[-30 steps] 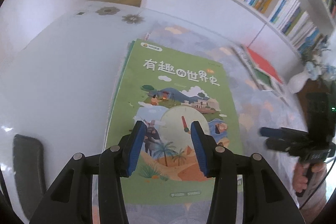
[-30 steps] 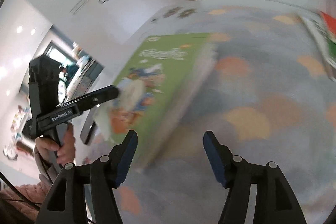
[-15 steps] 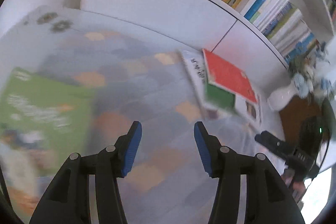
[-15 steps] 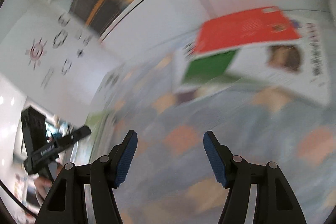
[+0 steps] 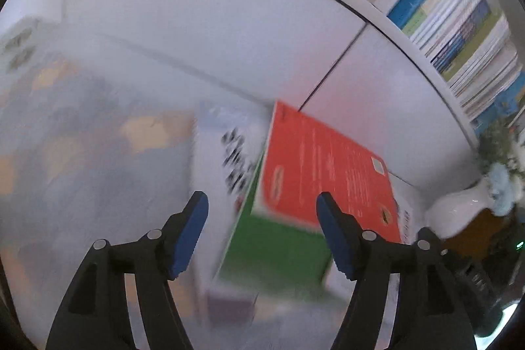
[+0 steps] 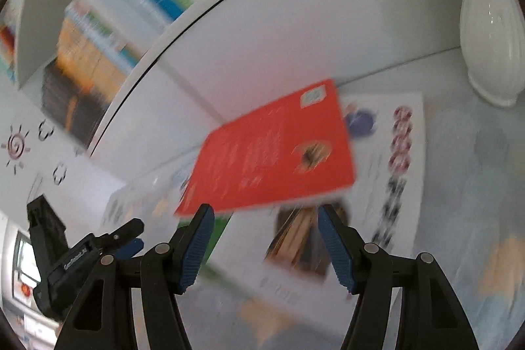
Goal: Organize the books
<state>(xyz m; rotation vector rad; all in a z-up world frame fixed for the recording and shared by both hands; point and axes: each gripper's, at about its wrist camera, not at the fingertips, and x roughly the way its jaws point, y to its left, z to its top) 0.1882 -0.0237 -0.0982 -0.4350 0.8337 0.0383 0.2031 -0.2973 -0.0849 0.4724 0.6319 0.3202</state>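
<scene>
Closing in on the red book (image 5: 325, 163), both grippers arrive empty: left gripper (image 5: 262, 235) fingers have just been opening, right gripper (image 6: 265, 245) spread. It tops a loose pile on the table (image 5: 82, 186), unsorted yet.

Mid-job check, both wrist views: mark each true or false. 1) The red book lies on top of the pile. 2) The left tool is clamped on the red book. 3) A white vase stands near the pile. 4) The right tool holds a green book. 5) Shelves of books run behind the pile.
1) True: the red book tops the pile, over a green book and a white book.
2) False: the left tool is open, its jaws have just been opening, nothing between them.
3) True: the white vase stands beside it.
4) False: the right tool is open and empty.
5) True: the shelves are full.
</scene>
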